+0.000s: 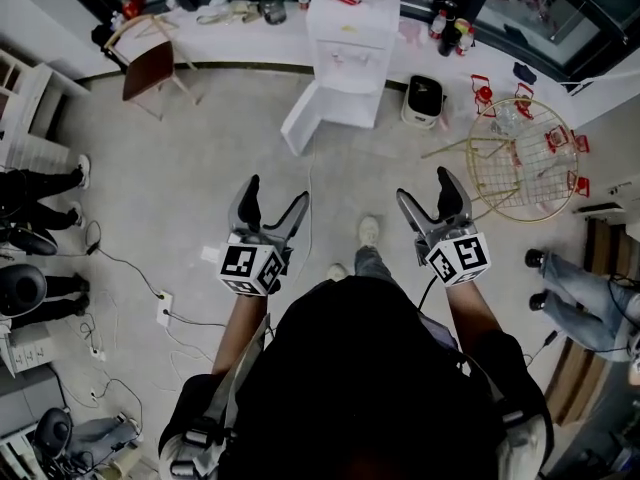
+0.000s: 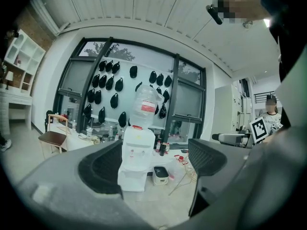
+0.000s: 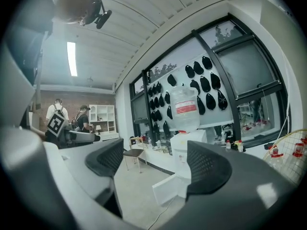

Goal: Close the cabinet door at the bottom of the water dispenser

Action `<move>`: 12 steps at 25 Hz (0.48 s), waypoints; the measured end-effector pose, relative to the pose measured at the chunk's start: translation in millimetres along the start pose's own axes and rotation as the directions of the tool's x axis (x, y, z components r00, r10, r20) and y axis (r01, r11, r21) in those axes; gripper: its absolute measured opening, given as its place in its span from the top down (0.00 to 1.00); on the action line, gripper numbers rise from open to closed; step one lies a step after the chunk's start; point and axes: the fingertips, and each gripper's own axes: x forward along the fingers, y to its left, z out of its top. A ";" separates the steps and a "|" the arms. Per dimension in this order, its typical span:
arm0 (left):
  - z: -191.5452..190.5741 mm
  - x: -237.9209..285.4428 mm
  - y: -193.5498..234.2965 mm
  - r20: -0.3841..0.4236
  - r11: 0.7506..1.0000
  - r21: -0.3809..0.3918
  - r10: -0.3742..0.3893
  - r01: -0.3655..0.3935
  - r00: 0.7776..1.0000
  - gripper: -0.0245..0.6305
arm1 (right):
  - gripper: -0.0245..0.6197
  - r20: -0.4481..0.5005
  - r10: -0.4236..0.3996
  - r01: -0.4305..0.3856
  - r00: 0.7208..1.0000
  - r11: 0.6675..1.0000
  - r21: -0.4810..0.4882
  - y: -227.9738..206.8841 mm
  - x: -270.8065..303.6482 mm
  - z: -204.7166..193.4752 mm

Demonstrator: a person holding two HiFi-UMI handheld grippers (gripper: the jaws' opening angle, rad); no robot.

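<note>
Left gripper point(image 1: 275, 196): the person is holding it out in front at the left of the head view. Its jaws are standing wide apart. In the left gripper view point(image 2: 153, 162) nothing is sitting between them and neither pad is touching anything; only the far room is showing through the gap.

Right gripper point(image 1: 425, 190): it is being held level with the left one, well apart from it. Its jaws are likewise spread wide and are gripping nothing. The right gripper view point(image 3: 158, 164) is showing bare floor point(image 3: 139, 195) and the dispenser's base in the gap.

Water dispenser point(image 1: 350, 38): it is standing against the window wall, well ahead of both grippers. A water bottle point(image 2: 146, 104) is sitting upside down on top of it. In the left gripper view the unit point(image 2: 136, 157) is appearing between the jaws, far off.

Cabinet door point(image 1: 300, 118): it is hanging open at the bottom of the dispenser, swung out over the floor toward the person's left. In the right gripper view the open panel point(image 3: 168, 188) is jutting out from the base. Neither gripper is near it.

A chair point(image 1: 150, 68) is standing to the left of the dispenser and a gold wire rack point(image 1: 520, 158) to its right.
</note>
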 end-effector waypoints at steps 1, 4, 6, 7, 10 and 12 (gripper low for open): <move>1.4 4.9 2.3 0.002 1.000 0.001 0.007 -0.007 1.000 0.29 | 0.32 -0.001 0.010 -0.010 1.000 1.000 -0.001 -3.9 7.3 -0.2; 4.3 20.2 8.9 -0.001 1.000 -0.001 0.027 -0.027 1.000 0.29 | 0.33 0.000 0.037 -0.037 0.999 0.999 -0.001 -15.5 29.3 2.2; 5.9 32.3 12.0 -0.002 0.999 -0.005 0.040 -0.040 0.999 0.29 | 0.33 0.004 0.050 -0.050 0.999 0.999 0.001 -26.0 42.7 6.0; 6.3 39.2 13.3 -0.004 0.999 -0.007 0.046 -0.046 0.999 0.29 | 0.33 0.005 0.056 -0.056 0.998 0.998 0.003 -32.5 49.0 7.2; 7.8 64.0 16.1 -0.007 0.998 -0.008 0.062 -0.062 0.998 0.29 | 0.33 -0.001 0.065 -0.065 0.998 0.998 0.007 -57.2 66.4 8.0; 9.4 82.9 17.9 -0.008 0.998 -0.006 0.067 -0.067 0.998 0.29 | 0.33 -0.002 0.067 -0.067 0.998 0.998 0.009 -74.8 78.1 9.1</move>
